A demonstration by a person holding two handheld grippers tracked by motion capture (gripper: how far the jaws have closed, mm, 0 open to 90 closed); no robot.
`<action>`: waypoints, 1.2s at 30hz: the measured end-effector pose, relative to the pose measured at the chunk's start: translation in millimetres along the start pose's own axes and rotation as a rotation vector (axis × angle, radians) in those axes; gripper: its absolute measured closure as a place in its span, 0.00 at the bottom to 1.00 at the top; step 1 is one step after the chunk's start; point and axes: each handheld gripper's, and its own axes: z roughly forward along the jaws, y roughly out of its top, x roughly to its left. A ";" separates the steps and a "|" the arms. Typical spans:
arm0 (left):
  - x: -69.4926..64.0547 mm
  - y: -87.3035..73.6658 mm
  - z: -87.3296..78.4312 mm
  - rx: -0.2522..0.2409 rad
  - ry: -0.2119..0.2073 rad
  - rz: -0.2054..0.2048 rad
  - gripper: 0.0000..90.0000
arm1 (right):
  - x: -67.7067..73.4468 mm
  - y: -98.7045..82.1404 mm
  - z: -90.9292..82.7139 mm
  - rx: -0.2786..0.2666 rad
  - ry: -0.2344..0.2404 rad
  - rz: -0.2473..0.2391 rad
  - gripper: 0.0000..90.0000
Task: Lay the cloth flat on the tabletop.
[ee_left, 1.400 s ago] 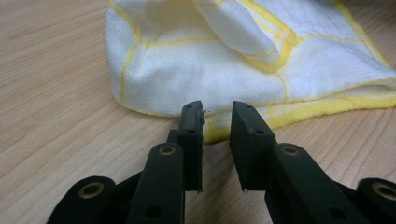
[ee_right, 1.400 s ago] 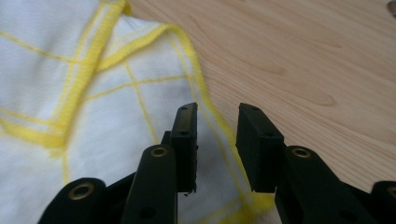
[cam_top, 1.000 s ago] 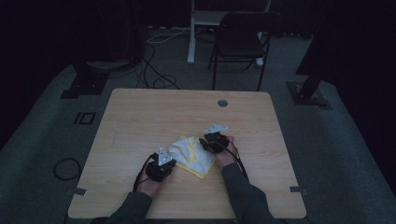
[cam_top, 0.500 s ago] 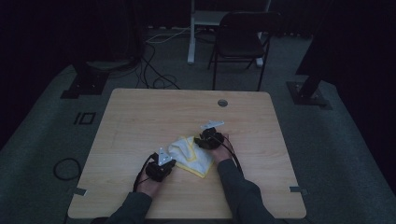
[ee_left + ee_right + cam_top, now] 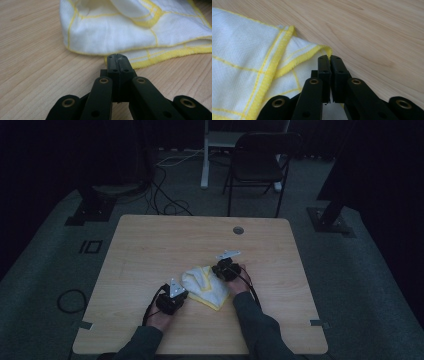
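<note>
While the dim high view leaves much in shadow, a cable loop [image 5: 70, 300] lies on the floor at the lower left, just off the wooden surface [image 5: 150, 250], whose upper half lies bare up to its far edge. Left of centre, the left gripper [image 5: 176, 296] rests with its jaws pressed together on nothing, their tips just short of the cloth's near yellow hem. At the middle lies the white cloth [image 5: 205, 285], folded in layers with yellow edging, well inside every edge. To its right, the right gripper [image 5: 222, 268] has just been closing its jaws; they now meet at the cloth's folded corner, seemingly pinching the hem. Farther right, bare wood. A chair [image 5: 262, 162] stands beyond, upper right.
</note>
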 end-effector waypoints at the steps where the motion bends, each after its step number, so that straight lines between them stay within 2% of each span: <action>1: 0.6 -0.1 -0.4 0.002 0.002 -0.001 1.00 | -0.9 -0.7 -2.2 0.003 -0.018 0.003 0.98; 6: 1.7 -0.5 -1.1 0.004 0.004 -0.004 1.00 | -10.9 -7.7 -13.3 -0.001 -0.050 0.023 0.98; 9: 2.7 0.6 -0.8 0.010 -0.003 -0.012 1.00 | -16.9 -12.2 -18.9 -0.007 -0.045 0.038 0.98; 12: 6.1 1.9 0.9 0.007 -0.004 -0.047 1.00 | -18.4 -14.1 -20.8 -0.013 -0.038 0.037 0.98; 16: 7.8 7.8 3.3 -0.021 -0.014 -0.055 0.92 | -16.6 -13.5 -19.0 -0.013 -0.040 0.024 0.98; 22: 6.1 20.0 15.0 -0.028 -0.038 -0.036 0.90 | -15.1 -13.7 -16.8 -0.009 -0.039 0.027 0.98; 28: 1.6 22.0 24.6 -0.018 -0.040 -0.021 0.90 | -16.1 -13.4 -18.2 -0.013 -0.038 0.031 0.98; 32: 1.7 24.4 24.8 0.012 -0.043 -0.038 1.00 | -16.3 -12.9 -19.6 -0.019 -0.039 0.032 0.98; 34: -0.9 25.2 24.8 0.017 -0.026 -0.021 1.00 | -16.7 -12.3 -21.5 -0.025 -0.040 0.036 0.98; 36: -1.6 25.6 24.9 0.019 -0.021 -0.020 1.00 | -17.3 -11.6 -24.0 -0.032 -0.041 0.035 0.98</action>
